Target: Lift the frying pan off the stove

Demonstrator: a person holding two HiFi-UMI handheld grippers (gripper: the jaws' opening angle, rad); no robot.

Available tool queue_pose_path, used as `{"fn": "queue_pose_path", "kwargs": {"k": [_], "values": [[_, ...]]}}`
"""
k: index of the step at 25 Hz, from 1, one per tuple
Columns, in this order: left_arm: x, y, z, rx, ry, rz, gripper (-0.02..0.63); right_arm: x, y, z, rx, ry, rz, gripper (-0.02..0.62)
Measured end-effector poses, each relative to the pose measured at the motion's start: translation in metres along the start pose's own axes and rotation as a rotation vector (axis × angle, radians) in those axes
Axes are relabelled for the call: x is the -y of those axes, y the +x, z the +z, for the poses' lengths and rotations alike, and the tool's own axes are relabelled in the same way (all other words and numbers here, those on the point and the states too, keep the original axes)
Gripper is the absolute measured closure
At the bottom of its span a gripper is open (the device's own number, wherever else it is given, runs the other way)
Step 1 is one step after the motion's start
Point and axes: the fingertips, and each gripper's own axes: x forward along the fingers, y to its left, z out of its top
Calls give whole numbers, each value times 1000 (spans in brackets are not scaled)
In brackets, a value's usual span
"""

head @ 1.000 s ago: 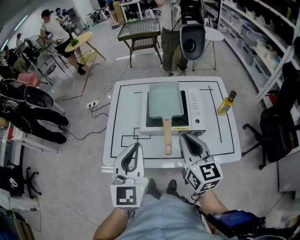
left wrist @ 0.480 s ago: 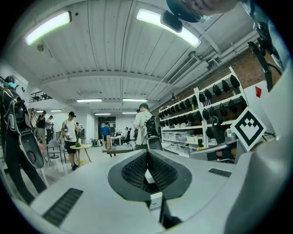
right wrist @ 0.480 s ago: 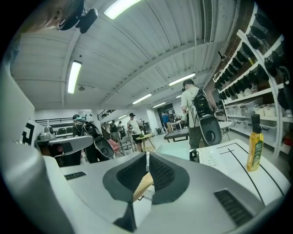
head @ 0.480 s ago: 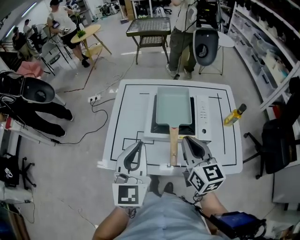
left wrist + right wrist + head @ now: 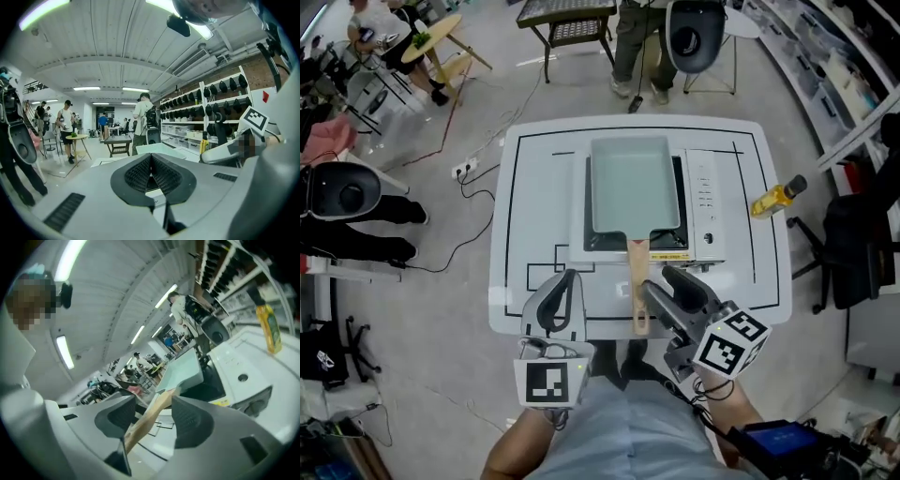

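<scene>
Opening at lower centre, our right gripper [image 5: 660,280] straddles the frying pan [image 5: 630,192] handle [image 5: 637,267], pads not pressing; our left gripper [image 5: 565,278] is closed, empty.

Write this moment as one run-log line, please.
phase: pre-grasp | right gripper: jaws opening, wooden handle between, no grip | left gripper: shut, empty | frying pan: on stove

The white worktop [image 5: 534,187] in front of me is marked with black lines [image 5: 508,216]: a big rectangle running close to its edges, and a few smaller boxes at the near left. A white stove [image 5: 703,202] with a dark glass cooking zone sits on it, in the middle and toward the far side, inside the big rectangle. A yellow oil bottle [image 5: 776,197] with a dark cap stands by the right edge, outside the line and apart from the stove.
</scene>
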Motion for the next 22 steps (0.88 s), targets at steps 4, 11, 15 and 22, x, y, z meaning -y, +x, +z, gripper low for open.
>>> {"fn": "queue_pose_path", "kwargs": {"k": [4, 11, 15, 22], "values": [[-7, 21, -4, -28, -7, -13, 588, 13, 8, -6, -52, 134, 33, 367], [-32, 50, -7, -45, -84, -18, 588, 25, 34, -15, -155, 260, 87, 359], [-48, 64, -13, -68, -120, -16, 588, 28, 52, -15, -186, 330, 101, 357], [-76, 89, -28, -86, -159, -1, 588, 38, 86, -16, -236, 433, 150, 357]]}}
